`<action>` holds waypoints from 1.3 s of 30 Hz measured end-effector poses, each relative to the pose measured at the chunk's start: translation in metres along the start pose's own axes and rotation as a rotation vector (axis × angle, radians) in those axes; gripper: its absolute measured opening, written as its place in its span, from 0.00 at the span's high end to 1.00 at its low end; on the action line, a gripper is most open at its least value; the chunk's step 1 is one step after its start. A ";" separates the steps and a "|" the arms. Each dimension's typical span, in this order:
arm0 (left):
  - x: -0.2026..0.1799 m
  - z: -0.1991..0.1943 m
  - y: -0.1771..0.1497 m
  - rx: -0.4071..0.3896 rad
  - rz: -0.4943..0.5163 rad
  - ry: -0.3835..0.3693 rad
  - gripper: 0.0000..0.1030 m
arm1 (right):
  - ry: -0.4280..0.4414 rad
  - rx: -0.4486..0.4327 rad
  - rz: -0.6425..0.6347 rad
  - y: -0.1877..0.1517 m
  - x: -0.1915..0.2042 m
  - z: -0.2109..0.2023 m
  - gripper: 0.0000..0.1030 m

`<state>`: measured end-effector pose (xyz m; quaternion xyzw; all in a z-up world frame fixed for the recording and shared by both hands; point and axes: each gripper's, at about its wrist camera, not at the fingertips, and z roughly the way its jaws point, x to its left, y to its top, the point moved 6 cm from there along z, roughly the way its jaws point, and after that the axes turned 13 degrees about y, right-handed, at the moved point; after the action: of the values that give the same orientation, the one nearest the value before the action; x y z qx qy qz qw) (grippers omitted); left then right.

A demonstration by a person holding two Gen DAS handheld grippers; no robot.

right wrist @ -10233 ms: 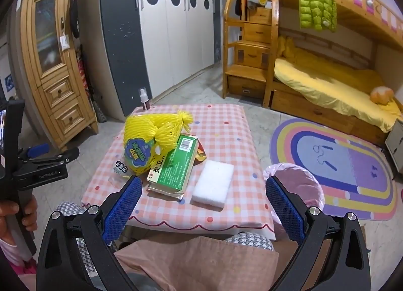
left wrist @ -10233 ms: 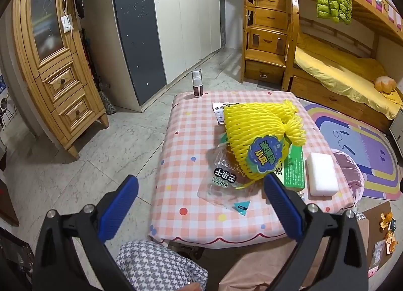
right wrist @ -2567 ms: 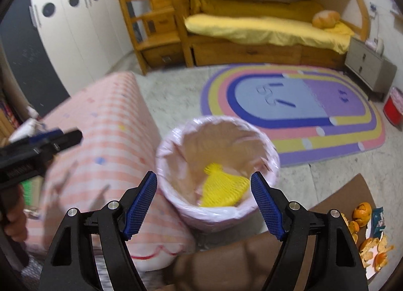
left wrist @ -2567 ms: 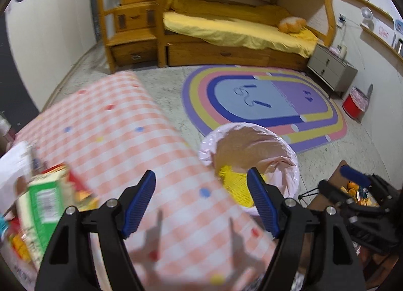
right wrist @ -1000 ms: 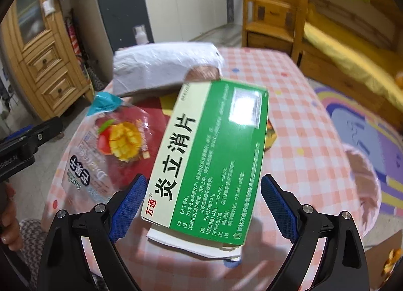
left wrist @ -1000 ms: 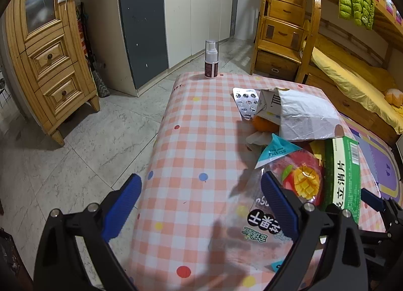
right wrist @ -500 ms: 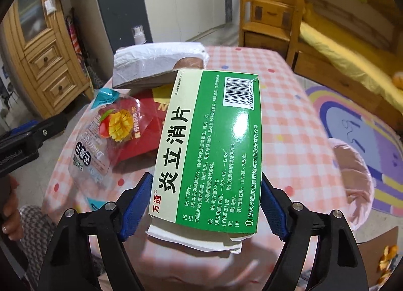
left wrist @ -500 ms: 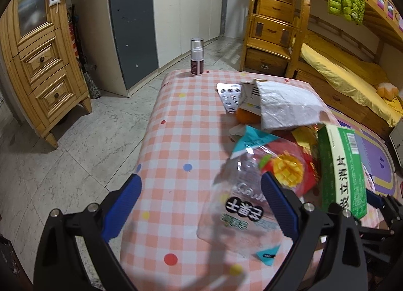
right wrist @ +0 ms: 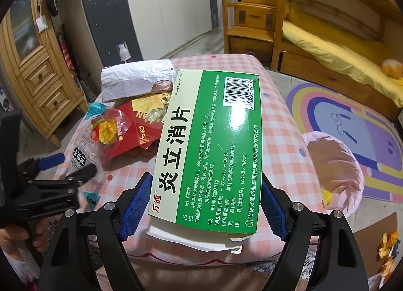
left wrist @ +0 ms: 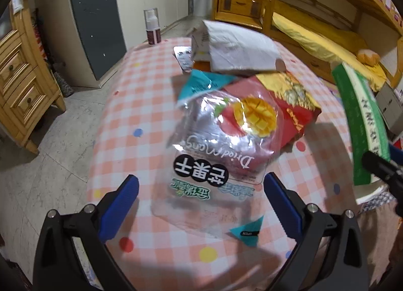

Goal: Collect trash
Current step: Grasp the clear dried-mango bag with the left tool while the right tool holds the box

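Pinching the green medicine box point(right wrist: 209, 147) edgewise, the right gripper point(right wrist: 205, 205) risks crushing it; left gripper point(left wrist: 201, 195) gapes wide.

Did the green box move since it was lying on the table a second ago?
Yes. The green box is now lifted off the checked table, clamped in the right gripper, covering more of the red packet behind it.
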<state>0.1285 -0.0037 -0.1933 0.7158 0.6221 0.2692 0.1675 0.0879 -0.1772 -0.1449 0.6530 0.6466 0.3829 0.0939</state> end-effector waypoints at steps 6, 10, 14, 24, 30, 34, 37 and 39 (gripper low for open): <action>-0.002 0.009 0.000 -0.002 -0.011 -0.108 0.07 | 0.003 0.007 -0.010 -0.003 0.002 -0.001 0.21; -0.004 0.006 -0.002 -0.003 -0.029 -0.163 0.25 | 0.004 0.012 -0.014 -0.003 0.004 0.000 0.21; -0.002 0.003 -0.004 0.012 -0.047 -0.190 0.56 | 0.008 0.014 -0.020 -0.005 0.008 0.000 0.21; -0.007 -0.033 0.000 -0.064 -0.028 -0.202 0.93 | 0.027 0.017 -0.041 -0.009 0.013 -0.005 0.21; -0.011 -0.071 0.015 -0.156 -0.026 -0.222 0.94 | 0.023 -0.004 -0.034 -0.010 0.007 -0.016 0.21; -0.023 -0.096 0.022 -0.212 0.011 -0.238 0.94 | 0.017 -0.021 -0.022 -0.010 -0.001 -0.025 0.21; -0.031 -0.106 0.024 -0.232 0.036 -0.245 0.95 | 0.014 -0.033 -0.012 -0.011 -0.007 -0.032 0.21; -0.038 -0.112 0.025 -0.243 0.057 -0.246 0.95 | 0.010 -0.043 -0.006 -0.011 -0.012 -0.038 0.21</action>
<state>0.0786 -0.0556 -0.0963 0.7352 0.5392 0.2576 0.3201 0.0574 -0.2001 -0.1303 0.6470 0.6405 0.4000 0.1057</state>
